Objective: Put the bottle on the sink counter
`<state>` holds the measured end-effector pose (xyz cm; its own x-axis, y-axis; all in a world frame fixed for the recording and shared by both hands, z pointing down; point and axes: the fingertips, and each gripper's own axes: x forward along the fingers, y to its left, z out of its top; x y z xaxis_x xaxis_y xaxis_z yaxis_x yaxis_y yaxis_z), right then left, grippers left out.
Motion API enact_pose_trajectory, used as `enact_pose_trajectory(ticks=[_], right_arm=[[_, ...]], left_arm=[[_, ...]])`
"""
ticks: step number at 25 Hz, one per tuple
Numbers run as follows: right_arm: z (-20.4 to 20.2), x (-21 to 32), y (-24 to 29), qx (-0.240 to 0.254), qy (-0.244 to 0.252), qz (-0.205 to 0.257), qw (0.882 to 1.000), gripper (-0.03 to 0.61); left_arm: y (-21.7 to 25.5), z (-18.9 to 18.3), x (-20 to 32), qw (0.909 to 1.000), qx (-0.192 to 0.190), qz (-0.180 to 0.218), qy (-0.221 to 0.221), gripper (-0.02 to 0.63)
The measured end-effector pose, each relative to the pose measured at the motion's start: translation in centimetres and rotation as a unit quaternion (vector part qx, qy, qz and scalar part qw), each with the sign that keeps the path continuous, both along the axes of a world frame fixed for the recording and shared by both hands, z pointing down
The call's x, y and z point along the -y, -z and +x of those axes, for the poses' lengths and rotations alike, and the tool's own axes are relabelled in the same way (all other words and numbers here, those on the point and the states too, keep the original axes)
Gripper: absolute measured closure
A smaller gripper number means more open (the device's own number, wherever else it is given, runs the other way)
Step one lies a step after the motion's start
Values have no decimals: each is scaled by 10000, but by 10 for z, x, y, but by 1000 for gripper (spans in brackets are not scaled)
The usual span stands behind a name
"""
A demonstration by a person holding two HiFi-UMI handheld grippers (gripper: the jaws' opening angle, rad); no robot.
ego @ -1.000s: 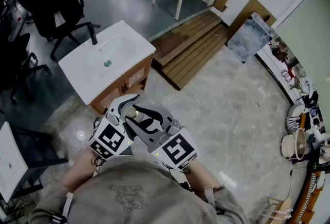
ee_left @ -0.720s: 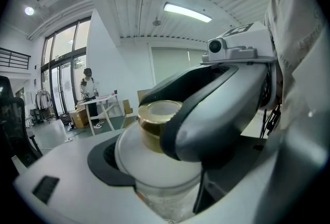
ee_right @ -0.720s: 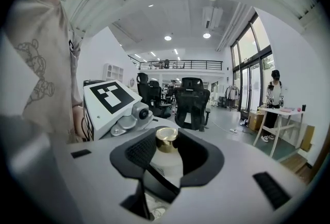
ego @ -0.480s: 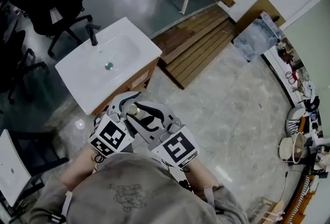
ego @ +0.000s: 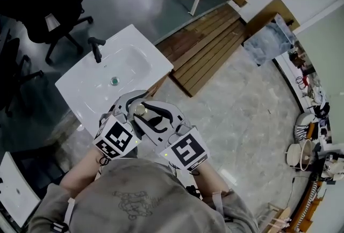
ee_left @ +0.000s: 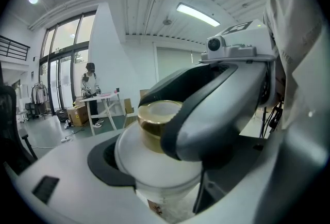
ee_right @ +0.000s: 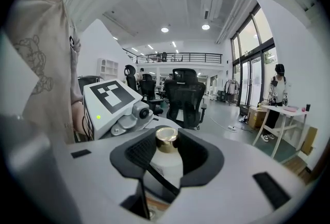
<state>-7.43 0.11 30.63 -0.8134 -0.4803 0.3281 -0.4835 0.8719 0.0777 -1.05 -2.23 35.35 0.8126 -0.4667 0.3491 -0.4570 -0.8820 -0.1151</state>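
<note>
White sink worktop point(ego: 75, 89) has drawn nearer (placement likely next). Left hand-held gripper point(ego: 131, 108) and right hand-held gripper point(ego: 146, 117) remain clamped on the bottle point(ee_right: 166, 163).

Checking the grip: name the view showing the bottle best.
Right gripper view: the bottle shows its gold cap and white body, centred. Left gripper view: close, but half covered. Head view: only its cap.
</note>
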Motion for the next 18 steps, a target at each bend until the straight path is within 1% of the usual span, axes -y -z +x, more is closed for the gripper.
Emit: enact_pose_trajectory(ticks=[10, 14, 18], right_arm=[[-17, 82, 3, -53, -365, 152, 9992, 445], [-17, 105, -2, -123, -439, 212, 9987, 445], [-10, 122, -10, -211, -518, 176, 9983, 445]], left_arm=[[5, -16, 80, 9993, -48, 210, -297, 291], [1, -15, 102, 9989, -63, 271, -382, 291], [-6, -7, 119, 9986, -143, 282, -424, 291]])
